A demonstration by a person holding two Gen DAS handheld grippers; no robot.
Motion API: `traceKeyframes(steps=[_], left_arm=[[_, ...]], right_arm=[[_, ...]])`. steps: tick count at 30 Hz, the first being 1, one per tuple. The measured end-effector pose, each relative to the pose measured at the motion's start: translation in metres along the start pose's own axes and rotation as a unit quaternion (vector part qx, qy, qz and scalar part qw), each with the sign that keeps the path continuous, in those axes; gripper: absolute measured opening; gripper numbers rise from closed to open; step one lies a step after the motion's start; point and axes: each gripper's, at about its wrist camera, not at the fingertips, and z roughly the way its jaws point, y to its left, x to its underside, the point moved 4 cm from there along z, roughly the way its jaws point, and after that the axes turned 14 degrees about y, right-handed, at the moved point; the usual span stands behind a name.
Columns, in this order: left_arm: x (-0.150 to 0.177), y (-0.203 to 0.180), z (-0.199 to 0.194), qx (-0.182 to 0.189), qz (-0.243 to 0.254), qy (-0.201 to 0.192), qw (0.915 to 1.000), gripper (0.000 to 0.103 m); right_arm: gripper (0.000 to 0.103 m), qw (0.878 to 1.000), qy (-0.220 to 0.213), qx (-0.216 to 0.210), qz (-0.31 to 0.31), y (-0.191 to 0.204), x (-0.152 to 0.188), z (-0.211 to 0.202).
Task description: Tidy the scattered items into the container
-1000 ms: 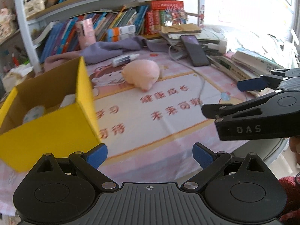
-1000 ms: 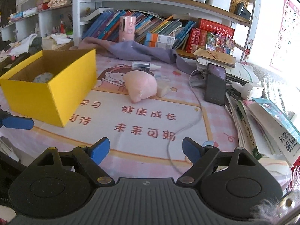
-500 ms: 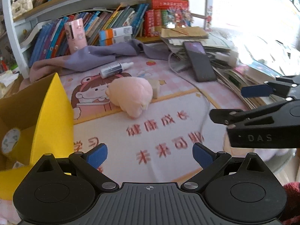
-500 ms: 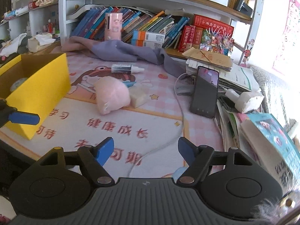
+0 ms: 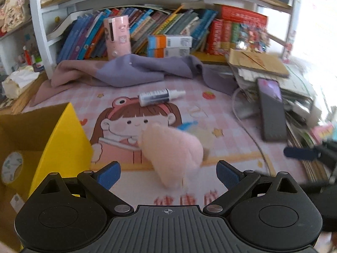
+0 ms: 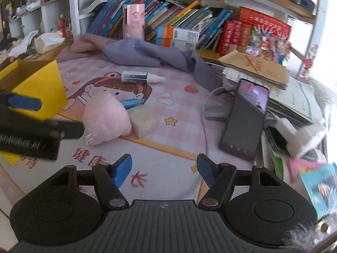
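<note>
A pink plush toy [image 5: 174, 154] lies on the pink cartoon mat [image 5: 231, 151]. Its near end sits between the tips of my left gripper [image 5: 168, 175], which is open, and neither pad presses on it. The yellow box [image 5: 61, 145] stands at the left with a tape roll [image 5: 11, 166] inside. In the right wrist view the plush toy [image 6: 105, 118] leans against a beige block [image 6: 143, 122], and a spray bottle [image 6: 139, 77] lies behind them. My right gripper [image 6: 164, 170] hovers over bare mat with its jaws closing and nothing between them.
A phone [image 6: 246, 116] leans on a stack of papers and books at the right, with a white cable [image 6: 205, 126] trailing over the mat. A purple cloth [image 6: 147, 54] lies along the back below the bookshelf. A white charger [image 6: 294, 132] sits on the stack.
Both grippers have travelled across the mat toward the plush, so the yellow box has slid to the left of both views. The plush now sits at my left fingertips. The right jaws have narrowed.
</note>
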Motion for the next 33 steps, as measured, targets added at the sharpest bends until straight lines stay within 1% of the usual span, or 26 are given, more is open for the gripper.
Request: traceKeyframes(steps=[5,9,12,13,14,15,16,17,18,22,25,27,29,33], left_arm=[[-0.020,-0.006,0.025,-0.004,-0.035,0.016,0.9993,0.099],[-0.031,-0.009,0.053,-0.020,-0.050,0.040,0.9977,0.099],[-0.031,-0.011,0.070,-0.034,-0.032,0.059,0.9972,0.099],[-0.030,-0.010,0.074,-0.035,-0.025,0.064,0.9970,0.099],[-0.029,-0.009,0.075,-0.030,-0.021,0.066,0.9972,0.098],[-0.028,-0.007,0.074,-0.023,-0.019,0.067,0.9973,0.096],[-0.027,-0.004,0.072,-0.017,-0.020,0.068,0.9974,0.092],[-0.026,0.001,0.070,-0.011,-0.023,0.071,0.9972,0.085],[-0.025,0.007,0.067,-0.008,-0.025,0.077,0.9967,0.081],[-0.022,0.022,0.061,-0.019,-0.016,0.084,0.9962,0.082],[-0.026,0.021,0.064,-0.012,-0.019,0.087,0.9960,0.084],[-0.030,0.021,0.068,-0.014,-0.030,0.086,0.9958,0.090],[-0.033,0.020,0.072,-0.012,-0.038,0.086,0.9955,0.090],[-0.040,0.016,0.082,-0.012,-0.039,0.094,0.9948,0.090]], right_arm=[[0.066,0.999,0.019,-0.024,-0.023,-0.003,-0.014,0.028],[0.064,0.998,0.021,-0.032,-0.044,0.000,-0.025,0.046],[0.063,0.998,0.023,-0.040,-0.049,0.003,-0.033,0.058],[0.063,0.997,0.022,-0.043,-0.051,0.004,-0.036,0.061],[0.062,0.997,0.021,-0.047,-0.056,0.006,-0.038,0.064],[0.062,0.997,0.020,-0.048,-0.061,0.008,-0.041,0.067],[0.061,0.997,0.019,-0.050,-0.064,0.009,-0.044,0.070],[0.060,0.996,0.019,-0.052,-0.068,0.010,-0.046,0.073],[0.060,0.996,0.020,-0.056,-0.073,0.012,-0.048,0.076],[0.059,0.994,0.019,-0.063,-0.086,0.017,-0.056,0.086],[0.058,0.993,0.020,-0.063,-0.094,0.018,-0.063,0.095],[0.058,0.992,0.021,-0.062,-0.105,0.020,-0.067,0.102],[0.058,0.991,0.022,-0.059,-0.116,0.022,-0.071,0.107],[0.057,0.988,0.023,-0.068,-0.136,0.024,-0.075,0.115]])
